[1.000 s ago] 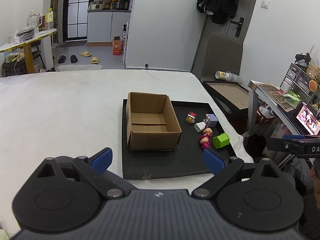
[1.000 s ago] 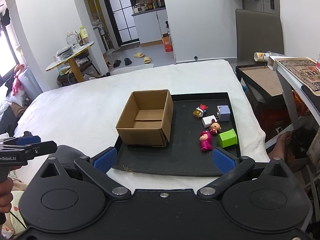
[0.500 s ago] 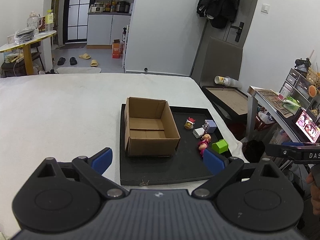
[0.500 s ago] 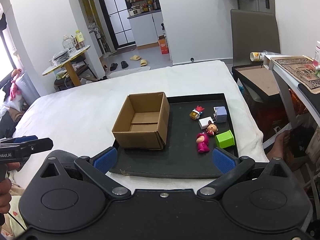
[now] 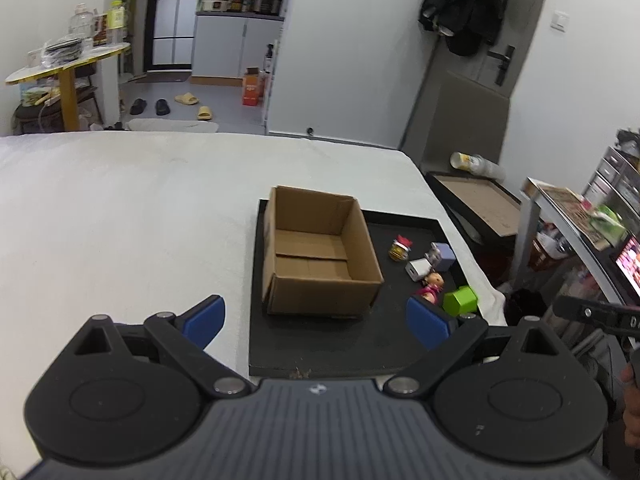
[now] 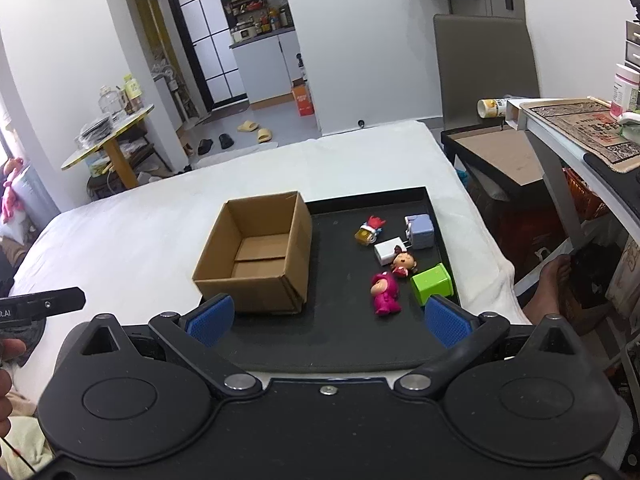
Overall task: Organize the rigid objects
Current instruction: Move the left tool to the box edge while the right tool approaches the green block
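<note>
An open, empty cardboard box (image 6: 260, 256) (image 5: 318, 254) stands on the left half of a black tray (image 6: 344, 336) (image 5: 320, 352). To the box's right lie a pink figure (image 6: 385, 294), a small doll with a dark-haired head (image 6: 404, 264) (image 5: 432, 284), a green cube (image 6: 432, 284) (image 5: 461, 300), a white charger (image 6: 387, 251) (image 5: 418, 270), a lilac cube (image 6: 419, 231) (image 5: 443, 255) and a yellow-red toy (image 6: 370, 230) (image 5: 400, 248). My right gripper (image 6: 327, 322) is open, held above the tray's near edge. My left gripper (image 5: 316, 320) is open too, further back.
The tray lies on a white bed (image 5: 120, 216) near its right edge. To the right stand a low black table (image 6: 496, 156) and a desk (image 6: 576, 128). A person's bare foot (image 6: 554, 280) rests on the floor beside the bed.
Both grippers have shifted slightly; the right one has come a little closer to the tray, and the left view has drawn back. Nothing on the tray has moved.
</note>
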`<action>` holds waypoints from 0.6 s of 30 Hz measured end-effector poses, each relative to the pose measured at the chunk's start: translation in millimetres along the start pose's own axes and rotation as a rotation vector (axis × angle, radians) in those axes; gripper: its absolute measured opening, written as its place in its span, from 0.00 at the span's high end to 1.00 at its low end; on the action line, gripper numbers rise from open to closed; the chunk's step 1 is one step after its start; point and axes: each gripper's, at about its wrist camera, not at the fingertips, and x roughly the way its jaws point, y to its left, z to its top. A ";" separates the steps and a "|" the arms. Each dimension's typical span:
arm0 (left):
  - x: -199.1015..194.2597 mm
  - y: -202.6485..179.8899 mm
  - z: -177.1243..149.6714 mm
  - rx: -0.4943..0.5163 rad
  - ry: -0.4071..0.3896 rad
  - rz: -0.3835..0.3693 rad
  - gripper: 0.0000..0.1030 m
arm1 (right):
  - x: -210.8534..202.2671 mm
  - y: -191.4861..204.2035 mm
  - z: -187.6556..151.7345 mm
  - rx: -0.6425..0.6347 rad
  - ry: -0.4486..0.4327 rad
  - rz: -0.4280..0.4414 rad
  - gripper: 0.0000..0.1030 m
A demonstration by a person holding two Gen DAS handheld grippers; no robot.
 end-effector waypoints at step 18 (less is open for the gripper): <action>51.3 28.7 10.0 -0.089 0.058 0.048 0.07 | 50.0 -29.6 -1.8 0.068 0.038 -0.073 0.03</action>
